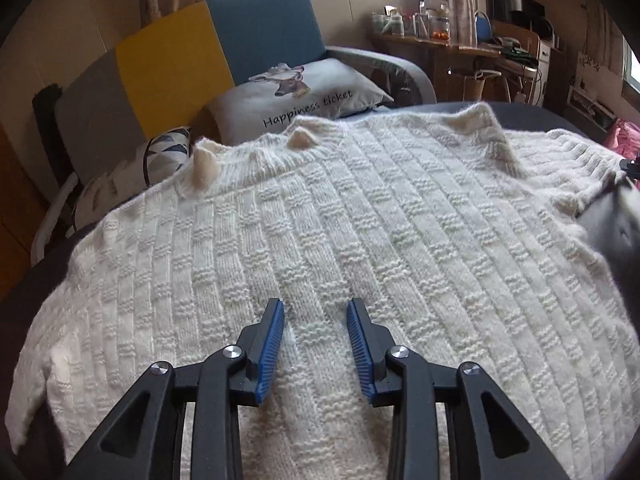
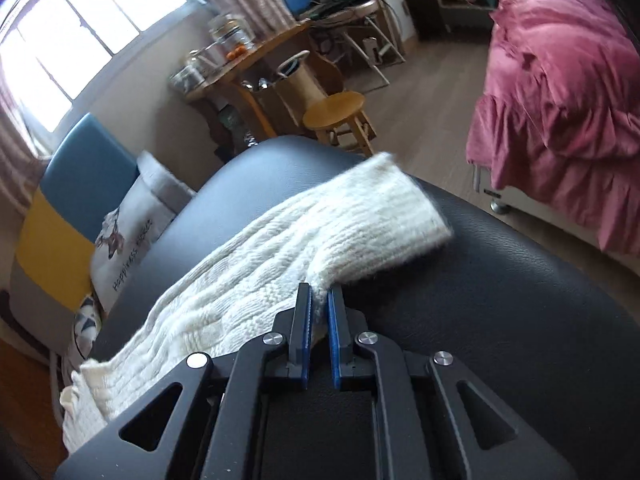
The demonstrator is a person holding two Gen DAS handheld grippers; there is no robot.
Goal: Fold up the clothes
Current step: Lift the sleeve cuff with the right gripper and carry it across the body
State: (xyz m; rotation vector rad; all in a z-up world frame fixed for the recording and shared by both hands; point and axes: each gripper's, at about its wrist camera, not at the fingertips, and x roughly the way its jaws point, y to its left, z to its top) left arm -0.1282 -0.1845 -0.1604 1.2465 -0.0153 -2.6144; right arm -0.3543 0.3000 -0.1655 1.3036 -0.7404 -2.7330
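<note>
Right hand-held gripper (image 2: 319, 300) pinching sweater (image 2: 280, 240) sleeve | left (image 1: 315, 307) open above it

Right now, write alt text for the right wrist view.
The right gripper is shut on the edge of a cream knit sweater's sleeve, which lies stretched across a dark padded surface. Behind are a wooden stool, a cluttered desk under a bright window, and a pink bedcover.

the only words i can read are "happiness ticket", in dark script on the grey cushion (image 1: 298, 98) far ahead of my left gripper and up to its left, and again, tilted, on that cushion (image 2: 132, 240) left of my right gripper.
</note>
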